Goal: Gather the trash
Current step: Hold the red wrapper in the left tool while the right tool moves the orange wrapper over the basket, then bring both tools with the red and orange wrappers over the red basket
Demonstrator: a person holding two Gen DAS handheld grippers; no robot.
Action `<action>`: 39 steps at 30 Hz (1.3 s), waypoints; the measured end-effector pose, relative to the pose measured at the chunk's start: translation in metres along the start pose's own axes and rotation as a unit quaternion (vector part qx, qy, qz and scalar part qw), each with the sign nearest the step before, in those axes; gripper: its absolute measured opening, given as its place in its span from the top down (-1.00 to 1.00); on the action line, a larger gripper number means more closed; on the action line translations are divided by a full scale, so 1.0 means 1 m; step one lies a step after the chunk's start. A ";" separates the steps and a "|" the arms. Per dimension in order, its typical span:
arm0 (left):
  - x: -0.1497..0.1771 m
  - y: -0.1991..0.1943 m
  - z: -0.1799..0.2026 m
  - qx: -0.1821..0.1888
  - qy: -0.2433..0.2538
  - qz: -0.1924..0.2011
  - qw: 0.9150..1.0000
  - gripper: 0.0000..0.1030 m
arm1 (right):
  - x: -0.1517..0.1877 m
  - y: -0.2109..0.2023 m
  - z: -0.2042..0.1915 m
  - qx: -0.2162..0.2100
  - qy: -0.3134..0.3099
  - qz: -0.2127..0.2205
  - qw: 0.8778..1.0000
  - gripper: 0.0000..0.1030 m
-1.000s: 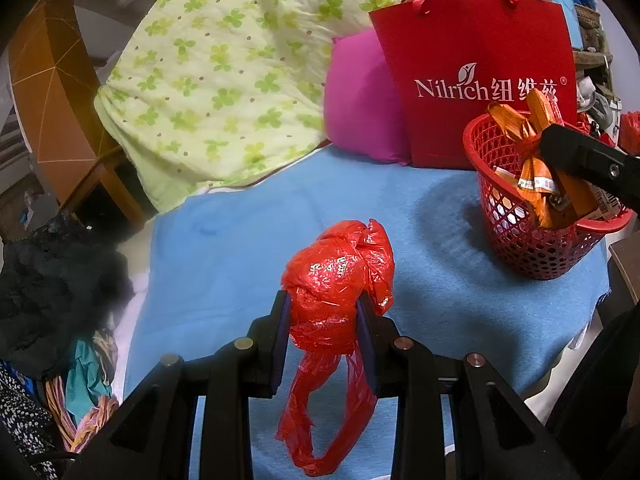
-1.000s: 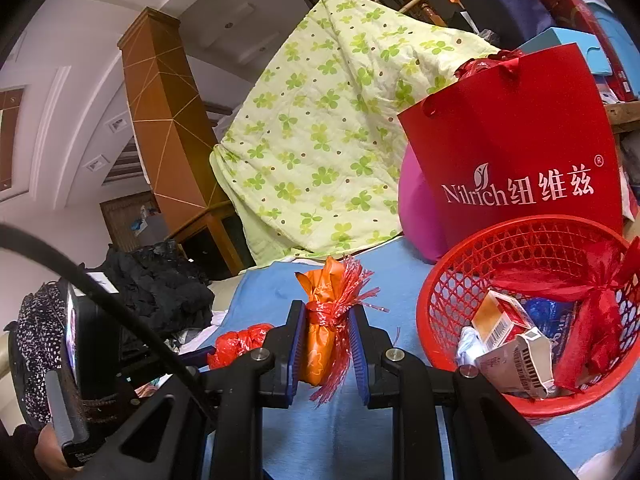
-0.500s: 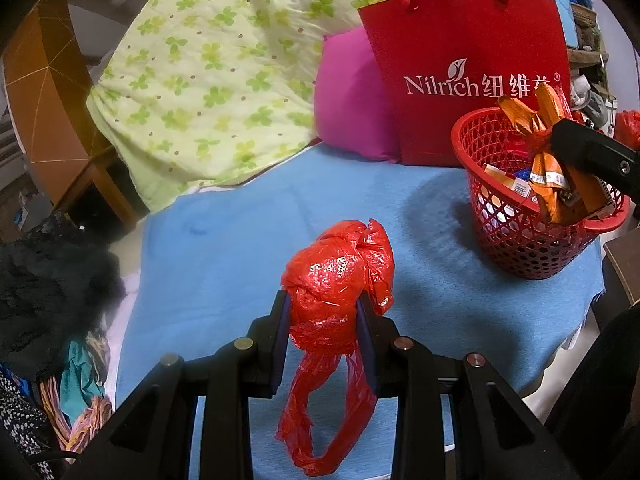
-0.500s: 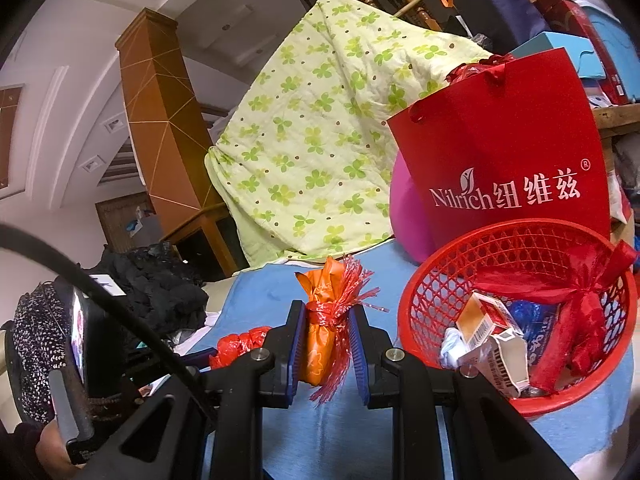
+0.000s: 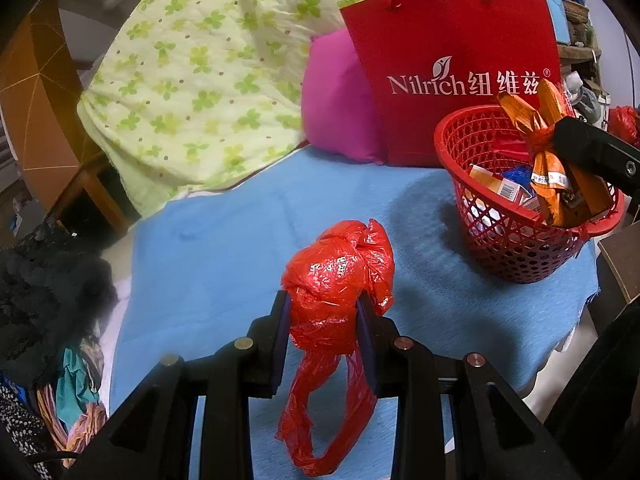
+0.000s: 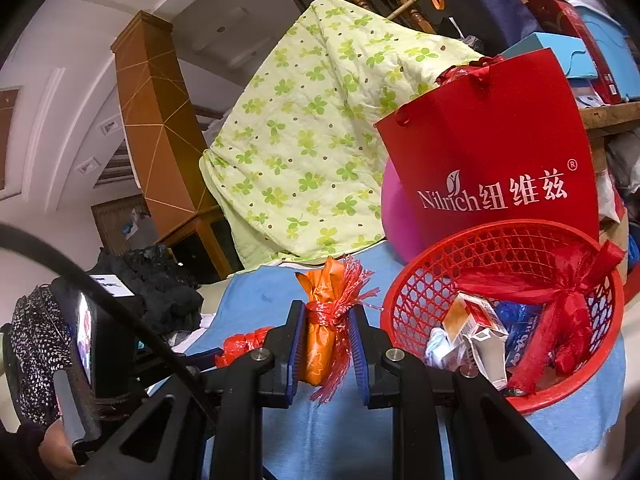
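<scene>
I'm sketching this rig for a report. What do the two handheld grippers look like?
Both the left gripper and right gripper are black, angular frames with round silver bolts and flat, dark blue finger pads. A black cable crosses the right wrist view.

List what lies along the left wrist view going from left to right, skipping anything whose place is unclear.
Dark heap of clothes → green-flowered quilt → crumpled red plastic bag clamped in the left gripper → red mesh basket → orange wrapper held over it by the right gripper.
</scene>
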State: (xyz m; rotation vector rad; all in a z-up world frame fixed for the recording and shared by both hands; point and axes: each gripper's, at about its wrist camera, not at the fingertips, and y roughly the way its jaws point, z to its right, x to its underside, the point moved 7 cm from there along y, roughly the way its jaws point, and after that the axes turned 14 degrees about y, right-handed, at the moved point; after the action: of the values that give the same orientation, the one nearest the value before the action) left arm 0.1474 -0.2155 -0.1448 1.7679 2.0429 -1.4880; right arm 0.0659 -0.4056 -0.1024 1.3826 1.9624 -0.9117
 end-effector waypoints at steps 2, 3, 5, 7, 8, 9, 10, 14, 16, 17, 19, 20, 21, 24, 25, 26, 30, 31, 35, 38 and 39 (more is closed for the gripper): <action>-0.001 0.000 0.002 0.000 0.003 0.001 1.000 0.35 | -0.001 -0.001 0.001 0.000 0.002 0.001 1.000 0.55; -0.002 0.000 0.003 0.001 0.004 0.001 1.000 0.35 | -0.002 -0.002 0.002 0.000 0.002 0.002 1.000 0.55; -0.004 0.001 0.006 0.003 0.006 0.001 1.000 0.35 | -0.002 -0.004 0.003 0.001 0.003 0.004 1.000 0.55; -0.004 0.001 0.008 0.003 0.008 0.001 1.000 0.35 | -0.003 -0.006 0.005 0.001 0.005 0.005 1.000 0.55; -0.005 0.002 0.009 0.003 0.009 0.000 1.000 0.35 | -0.003 -0.007 0.005 0.001 0.005 0.007 1.000 0.55; -0.006 0.002 0.011 0.004 0.010 0.000 1.000 0.35 | -0.004 -0.008 0.006 0.001 0.006 0.008 1.000 0.55; -0.006 0.002 0.012 0.005 0.011 0.000 1.000 0.35 | -0.004 -0.008 0.007 0.001 0.006 0.008 1.000 0.54; -0.008 0.002 0.015 0.006 0.018 0.001 1.000 0.35 | -0.005 -0.012 0.009 0.001 0.008 0.012 1.000 0.55; -0.010 0.002 0.017 0.007 0.019 0.001 1.000 0.35 | -0.006 -0.014 0.009 0.001 0.011 0.013 1.000 0.55; -0.011 0.002 0.017 0.007 0.021 0.002 1.000 0.35 | -0.006 -0.015 0.010 0.001 0.012 0.014 1.000 0.54; -0.014 0.002 0.019 0.006 0.024 0.003 1.000 0.35 | -0.006 -0.017 0.010 0.001 0.013 0.016 1.000 0.55; -0.016 0.003 0.019 0.006 0.025 0.004 1.000 0.35 | -0.006 -0.017 0.010 0.001 0.015 0.016 1.000 0.55; -0.017 0.002 0.020 0.007 0.025 0.004 1.000 0.35 | -0.006 -0.018 0.011 0.001 0.016 0.018 1.000 0.55; -0.022 0.000 0.023 0.004 0.029 0.007 1.000 0.35 | -0.008 -0.021 0.013 0.001 0.020 0.021 1.000 0.54; -0.022 0.000 0.023 0.004 0.030 0.009 0.999 0.35 | -0.007 -0.022 0.012 0.001 0.021 0.023 1.000 0.55; -0.024 -0.001 0.023 0.004 0.031 0.010 0.999 0.35 | -0.007 -0.023 0.012 0.002 0.022 0.025 0.999 0.55; -0.031 -0.005 0.025 0.001 0.034 0.016 0.999 0.35 | -0.008 -0.029 0.014 0.002 0.028 0.031 0.999 0.55; -0.033 -0.005 0.026 0.001 0.034 0.017 0.999 0.35 | -0.008 -0.029 0.015 0.003 0.029 0.032 0.999 0.55; -0.040 -0.010 0.027 -0.001 0.038 0.025 0.999 0.35 | -0.010 -0.033 0.019 0.005 0.036 0.036 0.999 0.55; -0.045 -0.013 0.028 -0.001 0.040 0.029 0.999 0.35 | -0.011 -0.037 0.023 0.006 0.041 0.039 0.998 0.55; -0.046 -0.013 0.028 -0.001 0.041 0.030 0.999 0.35 | -0.011 -0.038 0.024 0.007 0.043 0.041 0.998 0.54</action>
State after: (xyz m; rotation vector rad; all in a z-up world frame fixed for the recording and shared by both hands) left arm 0.1381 -0.2667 -0.1242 1.9029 2.0067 -1.4182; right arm 0.0351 -0.4395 -0.1001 1.5207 1.9499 -0.8432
